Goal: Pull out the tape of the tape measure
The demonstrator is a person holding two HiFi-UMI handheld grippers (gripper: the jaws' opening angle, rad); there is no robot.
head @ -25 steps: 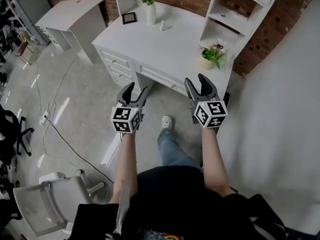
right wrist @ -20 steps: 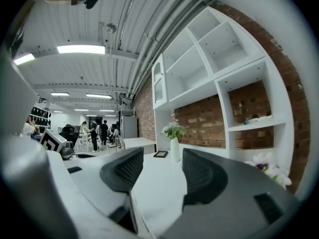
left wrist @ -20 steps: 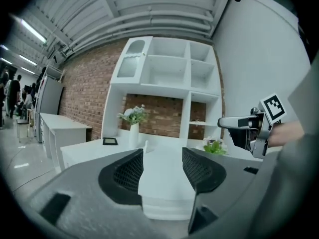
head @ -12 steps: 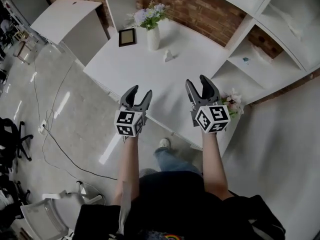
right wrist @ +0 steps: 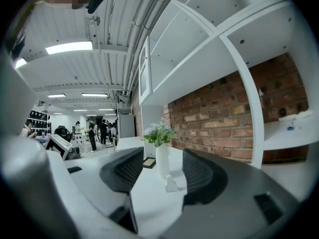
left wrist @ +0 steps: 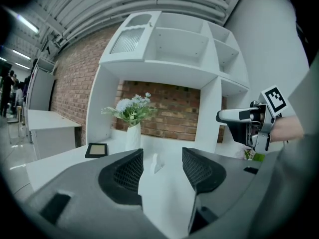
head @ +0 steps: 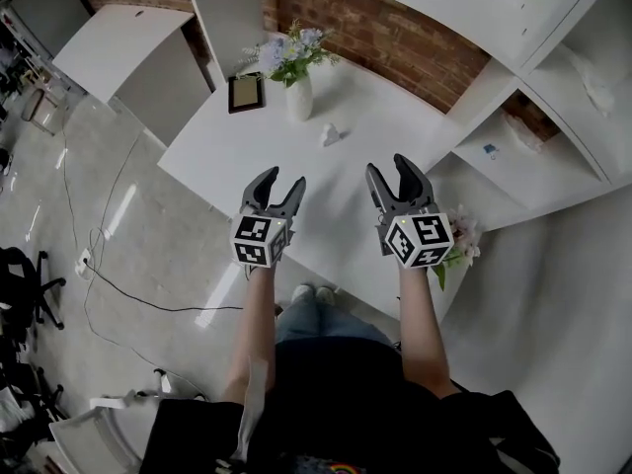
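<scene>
I held my left gripper and right gripper empty, ribbed black jaws apart, over the smooth white desk, a small white object ahead.

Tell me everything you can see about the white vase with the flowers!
The white vase is tall, slim and smooth, perhaps ceramic. It stands upright on the white desk, toward its back, before the brick wall. Pale purple and white flowers with green leaves stick out of its top. A small dark picture frame sits close beside it, not touching.
</scene>
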